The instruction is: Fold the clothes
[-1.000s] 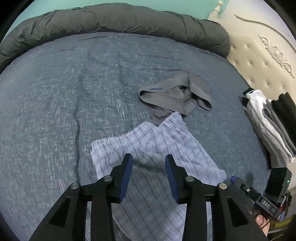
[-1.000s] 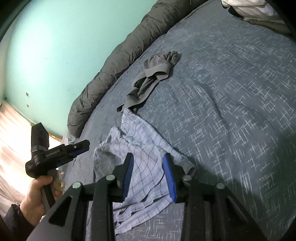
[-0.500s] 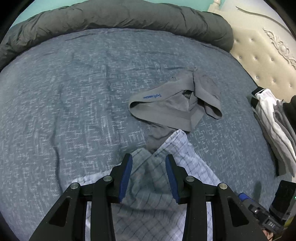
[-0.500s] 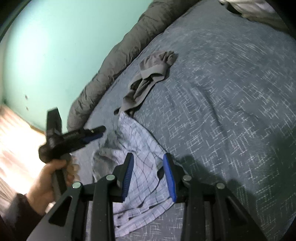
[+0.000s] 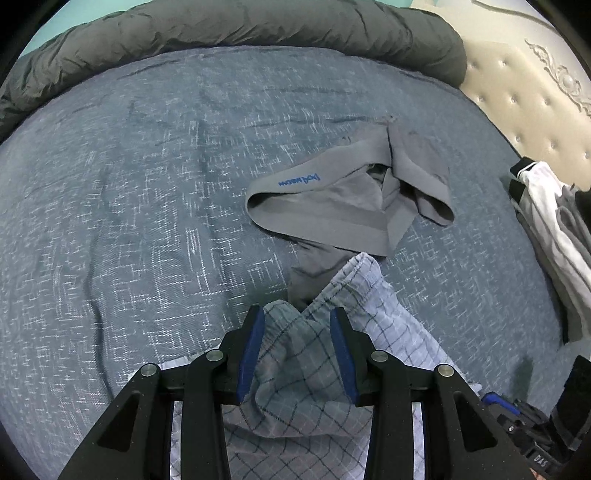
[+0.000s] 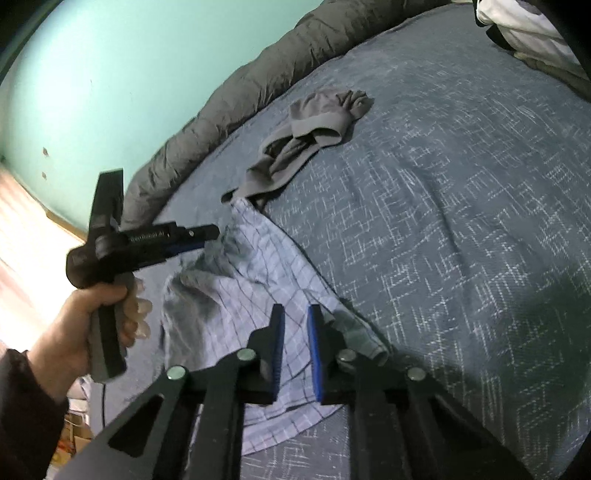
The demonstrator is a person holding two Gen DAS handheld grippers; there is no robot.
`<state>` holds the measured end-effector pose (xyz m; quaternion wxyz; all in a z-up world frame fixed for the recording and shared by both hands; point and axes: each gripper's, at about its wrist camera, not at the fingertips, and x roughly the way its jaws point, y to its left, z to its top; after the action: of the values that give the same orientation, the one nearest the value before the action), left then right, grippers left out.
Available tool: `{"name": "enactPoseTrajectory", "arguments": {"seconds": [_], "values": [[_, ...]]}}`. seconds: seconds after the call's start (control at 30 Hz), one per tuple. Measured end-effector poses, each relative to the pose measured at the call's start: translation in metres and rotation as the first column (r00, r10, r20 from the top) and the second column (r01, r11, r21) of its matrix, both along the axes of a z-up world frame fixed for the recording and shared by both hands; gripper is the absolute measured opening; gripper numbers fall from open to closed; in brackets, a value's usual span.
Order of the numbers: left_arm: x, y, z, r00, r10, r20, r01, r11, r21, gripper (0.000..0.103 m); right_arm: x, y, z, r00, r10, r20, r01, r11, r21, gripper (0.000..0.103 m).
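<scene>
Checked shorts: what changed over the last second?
The left gripper moved forward along the checked shorts to their far end, near the grey underwear; bunched cloth now sits between its unclamped jaws. The right gripper kept its place at the near edge and its jaws are closing on the cloth between them. Underwear, clothes stack and duvet stayed put.

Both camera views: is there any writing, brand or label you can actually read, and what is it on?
"DAS": white letters on the right gripper's black body, low right in the left view.
Blue brand script on the grey underwear's waistband: upside down, not readable.
Pale lettering along the left gripper's side, right view: too blurred.
</scene>
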<state>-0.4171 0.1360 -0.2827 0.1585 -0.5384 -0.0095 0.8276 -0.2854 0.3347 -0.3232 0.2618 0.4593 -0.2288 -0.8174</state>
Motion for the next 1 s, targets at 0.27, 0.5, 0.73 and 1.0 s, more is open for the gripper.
{"name": "enactPoseTrajectory", "arguments": {"seconds": [0.27, 0.5, 0.73, 1.0], "values": [[0.003, 0.003, -0.005, 1.0, -0.024, -0.013, 0.023, 0.999, -0.022, 0.019, 0.003, -0.002, 0.001, 1.0, 0.025, -0.017, -0.025, 1.0, 0.005, 0.001], [0.004, -0.002, -0.001, 0.999, -0.03, -0.02, 0.03, 1.0, -0.007, 0.013, 0.003, 0.004, 0.0, 1.0, -0.022, 0.01, 0.022, 0.999, 0.023, 0.002], [0.002, 0.003, 0.0, 0.999, -0.041, -0.028, 0.04, 0.999, -0.028, 0.014, -0.004, 0.005, 0.0, 0.999, -0.045, 0.021, 0.043, 0.995, 0.089, 0.04], [-0.002, -0.003, -0.004, 0.999, -0.034, -0.022, 0.033, 0.999, -0.021, 0.015, -0.006, -0.012, 0.0, 1.0, 0.018, -0.025, -0.014, 0.986, 0.164, 0.036]]}}
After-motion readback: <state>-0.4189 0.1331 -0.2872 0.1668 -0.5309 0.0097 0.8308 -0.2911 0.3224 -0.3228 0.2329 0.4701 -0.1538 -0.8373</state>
